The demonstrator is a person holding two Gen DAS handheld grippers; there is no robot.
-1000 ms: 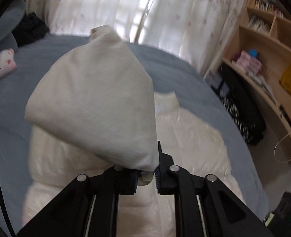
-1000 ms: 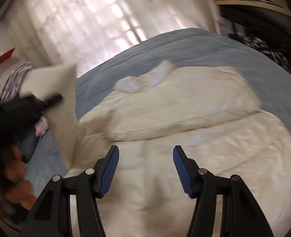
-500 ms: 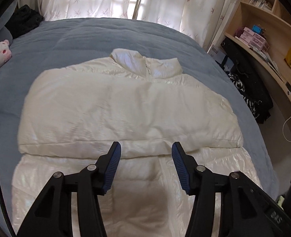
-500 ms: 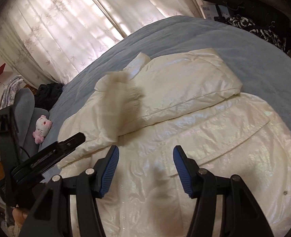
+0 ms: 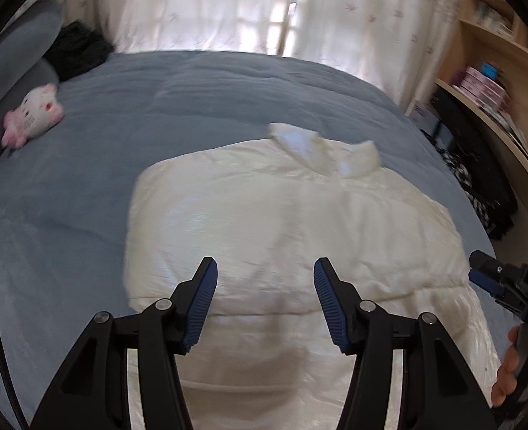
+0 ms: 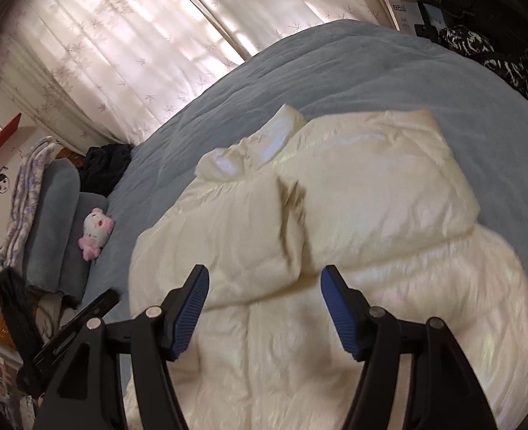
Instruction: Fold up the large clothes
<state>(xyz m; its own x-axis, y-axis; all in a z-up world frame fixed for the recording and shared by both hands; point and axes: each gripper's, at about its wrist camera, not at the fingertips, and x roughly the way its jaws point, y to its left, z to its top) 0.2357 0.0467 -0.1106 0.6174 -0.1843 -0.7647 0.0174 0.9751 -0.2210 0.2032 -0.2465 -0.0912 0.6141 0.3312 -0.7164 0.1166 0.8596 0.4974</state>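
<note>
A shiny white puffer jacket (image 5: 282, 222) lies flat on the blue bed (image 5: 85, 186), collar toward the window, both sleeves folded across its chest. It also shows in the right wrist view (image 6: 335, 233). My left gripper (image 5: 265, 272) is open and empty, above the jacket's folded sleeves. My right gripper (image 6: 264, 281) is open and empty, above the jacket's middle where the two sleeves meet. The right gripper also shows at the right edge of the left wrist view (image 5: 479, 276).
A pink-and-white plush toy (image 5: 31, 118) lies by grey pillows (image 6: 52, 222) at the bed's left. Dark clothes (image 5: 77, 53) lie near the curtains. Wooden shelves (image 5: 497, 82) and dark patterned clothing (image 6: 493, 57) stand right of the bed.
My left gripper let go of the white sleeve, which now lies folded across the jacket's chest, and opened. Both grippers now hover open above the jacket.
</note>
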